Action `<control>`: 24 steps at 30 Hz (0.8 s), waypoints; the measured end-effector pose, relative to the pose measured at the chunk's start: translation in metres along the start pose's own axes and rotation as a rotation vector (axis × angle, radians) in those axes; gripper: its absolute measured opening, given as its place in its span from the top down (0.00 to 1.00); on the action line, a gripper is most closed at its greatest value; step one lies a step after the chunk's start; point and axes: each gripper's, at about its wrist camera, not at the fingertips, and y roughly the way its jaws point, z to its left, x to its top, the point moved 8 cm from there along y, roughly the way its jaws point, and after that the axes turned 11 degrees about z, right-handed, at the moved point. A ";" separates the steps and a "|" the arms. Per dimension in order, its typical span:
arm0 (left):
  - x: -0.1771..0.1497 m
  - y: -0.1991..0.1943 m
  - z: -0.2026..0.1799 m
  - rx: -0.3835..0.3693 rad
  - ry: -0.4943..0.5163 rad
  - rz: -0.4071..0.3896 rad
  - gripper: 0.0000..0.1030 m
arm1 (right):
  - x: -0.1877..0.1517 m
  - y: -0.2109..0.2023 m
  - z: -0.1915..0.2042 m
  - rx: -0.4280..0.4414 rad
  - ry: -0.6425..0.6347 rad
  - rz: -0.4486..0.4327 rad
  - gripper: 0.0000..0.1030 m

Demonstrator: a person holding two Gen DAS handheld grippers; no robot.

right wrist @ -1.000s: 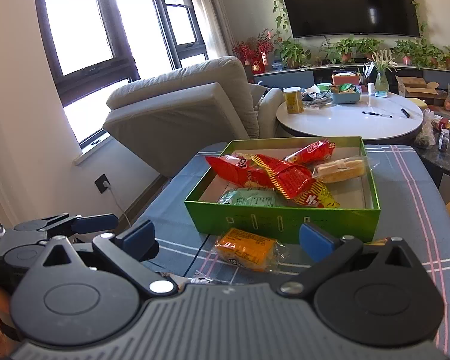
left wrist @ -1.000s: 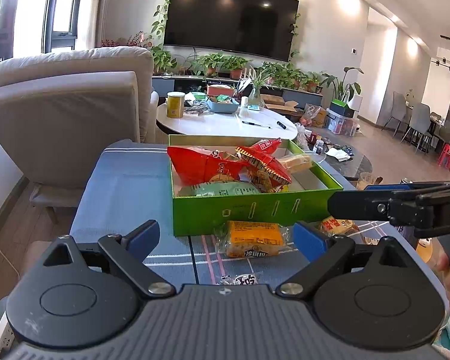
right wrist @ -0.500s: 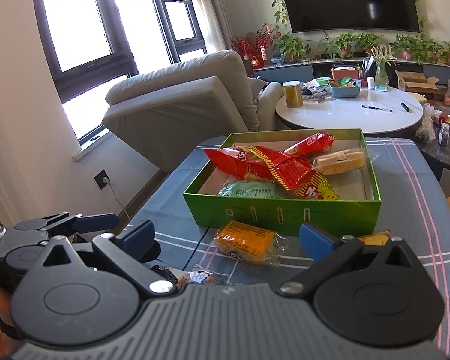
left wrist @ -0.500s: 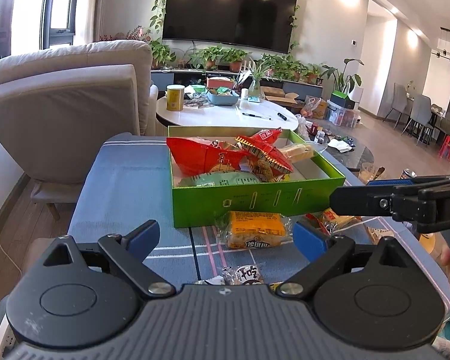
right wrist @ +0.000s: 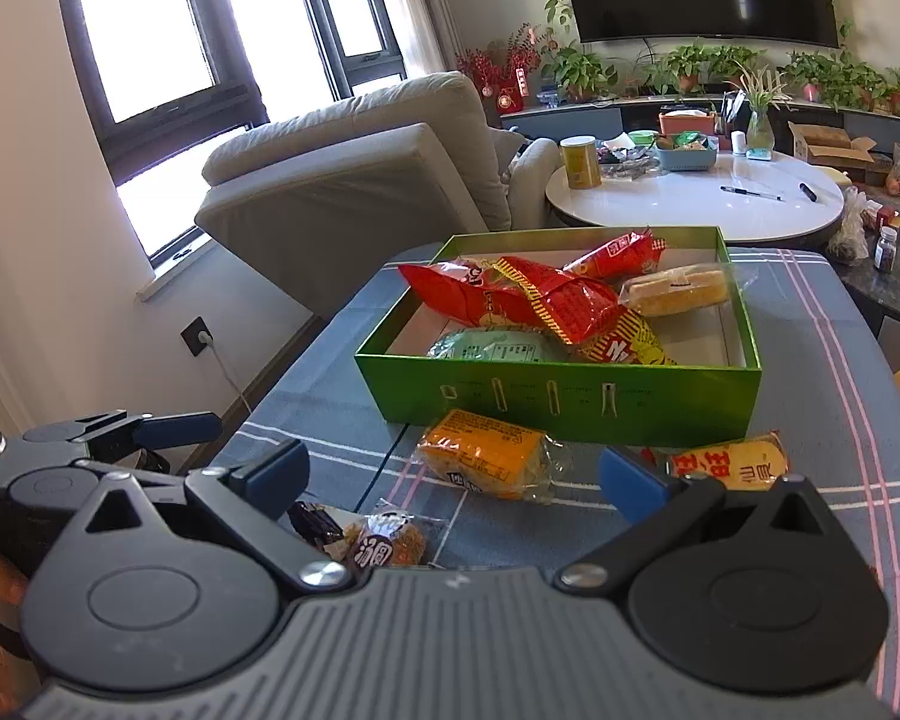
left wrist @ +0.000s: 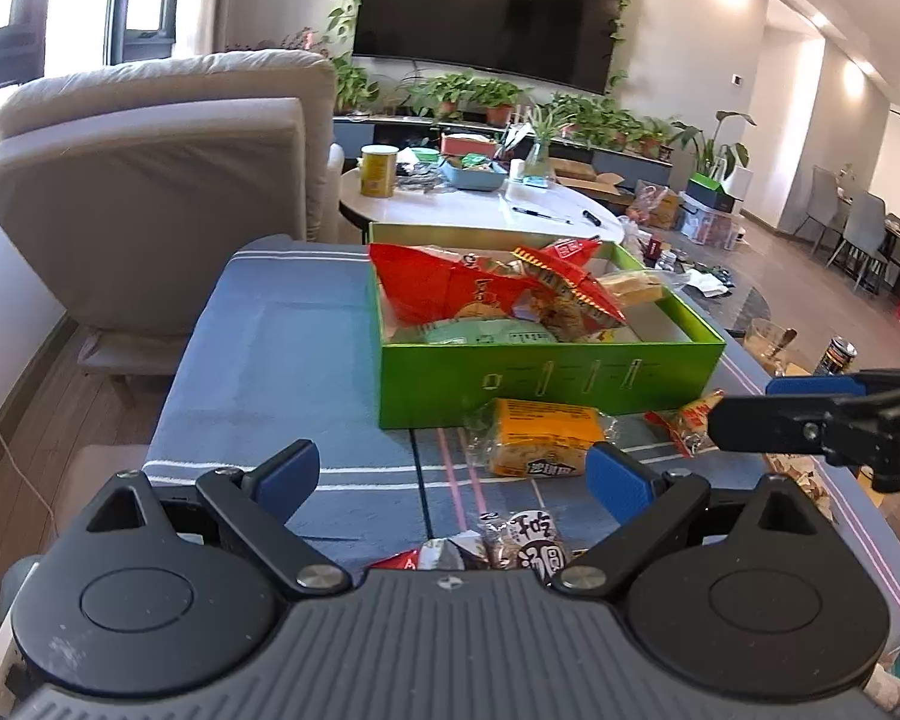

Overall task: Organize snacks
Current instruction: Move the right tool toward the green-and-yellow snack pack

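Blue striped cloth covers the table [left wrist: 282,354], with wide bare room along its left edge beside the box [left wrist: 546,381]. That green box sits toward the far edge, holding red bags [right wrist: 510,300], a green pack and a cake. Against its near wall lies an orange pack [right wrist: 486,453]; a yellow one [right wrist: 729,462] lies rightward, small sweets [right wrist: 384,543] at the near edge. Both the left gripper [left wrist: 453,474] and right gripper [right wrist: 456,471] gape wide, gripping nothing. Since a second ago the sweets have come into view.

Box [right wrist: 561,399] sits on the tabletop [right wrist: 822,480]; snack bags [right wrist: 546,300] inside it, cake packet [right wrist: 480,456] just before it, armchair [right wrist: 354,180] behind-left.
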 end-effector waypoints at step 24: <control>-0.042 0.036 0.000 0.015 0.086 0.135 0.23 | -0.038 0.034 0.007 -0.031 -0.048 0.178 0.10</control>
